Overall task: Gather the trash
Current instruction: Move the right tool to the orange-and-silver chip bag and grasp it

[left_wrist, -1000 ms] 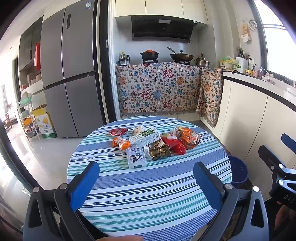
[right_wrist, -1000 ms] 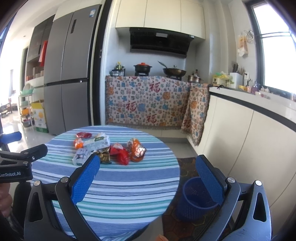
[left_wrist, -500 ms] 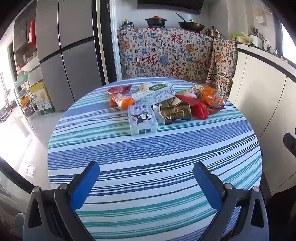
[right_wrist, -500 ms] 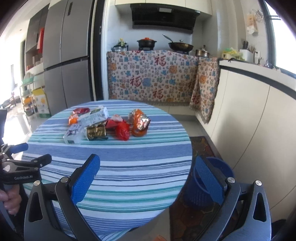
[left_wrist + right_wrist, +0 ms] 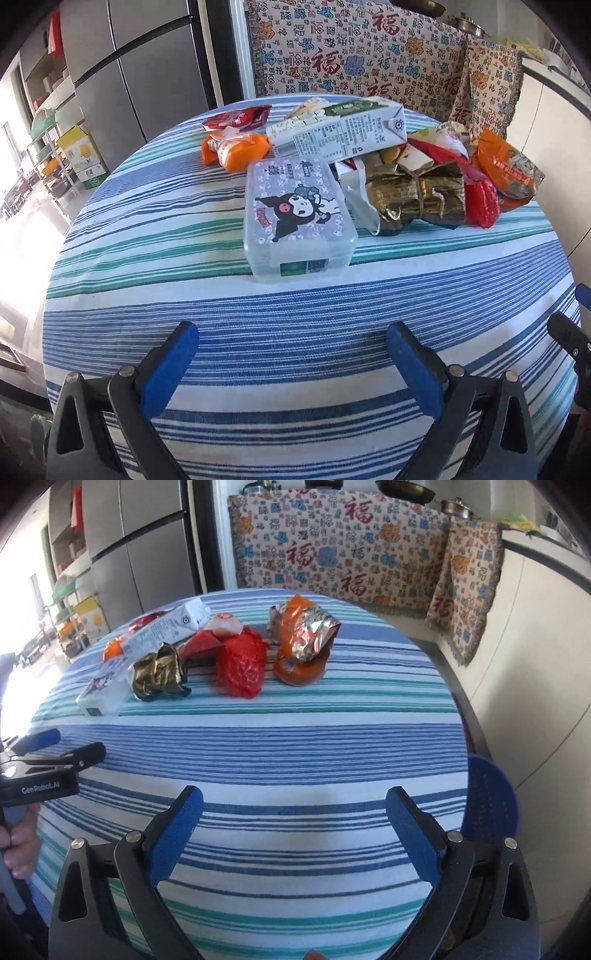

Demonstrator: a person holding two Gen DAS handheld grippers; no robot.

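Observation:
Trash lies in a heap at the far side of the round striped table (image 5: 295, 369): a clear plastic box with a cartoon sticker (image 5: 295, 210), a milk carton (image 5: 343, 129), an orange wrapper (image 5: 240, 149), a gold foil wrapper (image 5: 417, 192), a red plastic bag (image 5: 242, 664) and an orange-and-silver snack bag (image 5: 306, 635). My left gripper (image 5: 291, 332) hangs open over the near cloth, short of the plastic box. My right gripper (image 5: 295, 795) is also over bare cloth, its jaws closing a little with nothing between them. A blue bin (image 5: 491, 805) stands on the floor right of the table.
A grey fridge (image 5: 147, 74) and a counter draped in patterned cloth (image 5: 351, 55) stand behind the table. White cabinets (image 5: 535, 664) run along the right. Shelves and a cardboard box (image 5: 81, 155) sit at far left. A hand (image 5: 22, 845) grips the left tool.
Both grippers have dropped and tilted down toward the table, so the trash heap looms much closer. The right jaws have narrowed slightly. Nothing was picked up.

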